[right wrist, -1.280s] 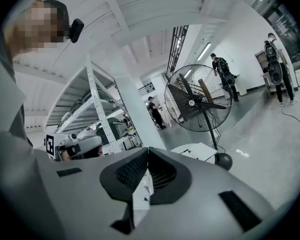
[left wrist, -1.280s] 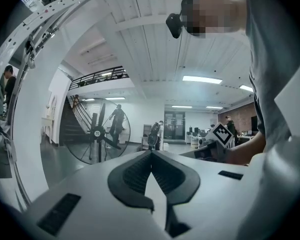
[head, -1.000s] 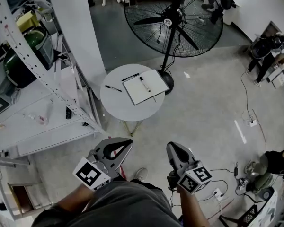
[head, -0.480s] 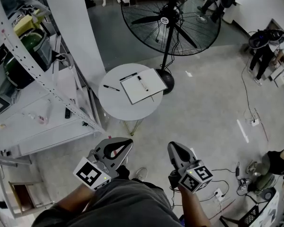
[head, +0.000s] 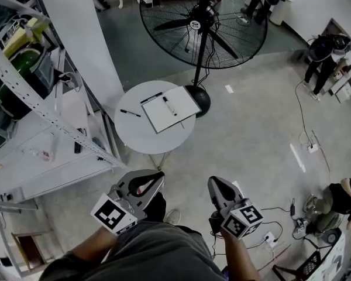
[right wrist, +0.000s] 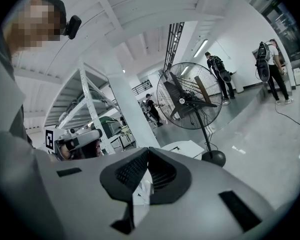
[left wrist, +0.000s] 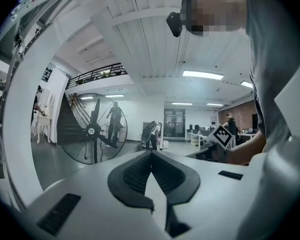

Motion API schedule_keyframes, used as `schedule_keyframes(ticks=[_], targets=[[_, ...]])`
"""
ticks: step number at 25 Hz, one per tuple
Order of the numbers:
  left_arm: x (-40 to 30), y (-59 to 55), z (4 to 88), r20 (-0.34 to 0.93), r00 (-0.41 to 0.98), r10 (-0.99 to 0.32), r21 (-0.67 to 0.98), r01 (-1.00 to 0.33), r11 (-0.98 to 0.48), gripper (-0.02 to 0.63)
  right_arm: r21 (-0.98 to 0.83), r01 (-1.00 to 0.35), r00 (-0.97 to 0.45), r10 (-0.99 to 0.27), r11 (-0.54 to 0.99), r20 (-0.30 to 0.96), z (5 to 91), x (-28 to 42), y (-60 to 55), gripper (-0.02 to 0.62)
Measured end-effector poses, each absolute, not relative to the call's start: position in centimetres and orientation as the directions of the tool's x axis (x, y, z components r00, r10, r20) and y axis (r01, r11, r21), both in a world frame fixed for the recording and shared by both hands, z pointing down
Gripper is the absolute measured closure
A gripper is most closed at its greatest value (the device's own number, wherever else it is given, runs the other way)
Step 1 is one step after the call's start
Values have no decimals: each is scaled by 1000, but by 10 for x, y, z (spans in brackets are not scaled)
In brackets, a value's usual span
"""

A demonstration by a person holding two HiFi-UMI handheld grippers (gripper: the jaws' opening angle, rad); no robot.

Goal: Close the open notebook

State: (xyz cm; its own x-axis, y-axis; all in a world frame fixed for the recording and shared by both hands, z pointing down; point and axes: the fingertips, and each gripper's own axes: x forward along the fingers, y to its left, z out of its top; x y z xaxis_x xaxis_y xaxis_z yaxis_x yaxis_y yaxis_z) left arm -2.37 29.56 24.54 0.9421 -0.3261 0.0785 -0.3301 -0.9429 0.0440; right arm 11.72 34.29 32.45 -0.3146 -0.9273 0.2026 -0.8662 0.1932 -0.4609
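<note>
The open notebook [head: 170, 108] lies on a small round white table [head: 141, 134], with a pen [head: 169, 105] resting on its page. Two more black pens [head: 130, 113] lie on the tabletop beside it. Both grippers hang low near the person's body, well short of the table. My left gripper [head: 159, 175] [left wrist: 151, 152] is shut with nothing in it. My right gripper [head: 212, 181] [right wrist: 148, 149] is also shut and empty. The table [right wrist: 189, 148] shows small and distant beyond the right jaws.
A big pedestal fan [head: 202, 25] stands just behind the table, its base [head: 198, 98] touching the table's far side. Metal shelving [head: 35, 98] and a white pillar [head: 76, 45] crowd the left. Cables and a power strip [head: 309, 151] lie on the floor at right, with people beyond.
The table and fan have drifted a little left and up in the head view as the person shifted across the floor. Both grippers stayed shut and empty.
</note>
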Motion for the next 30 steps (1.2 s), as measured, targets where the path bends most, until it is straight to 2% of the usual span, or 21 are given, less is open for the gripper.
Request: schedule_keyframes(ticks=[18,22,30], targets=[[-3,170,264,92,946,-312,94,-320,-943,591,-479,-861,-312,-919,168,240,343,132,222,575],[-3,142,267,139,947,-291,141,-309,-940,591,-498,-855,-303,-919,146,251,342,131,193,575],[-4,74,266,94,962,-258,124,-269,-955,591,-485,-867,-278,-920,115,278,342,127,134,575]])
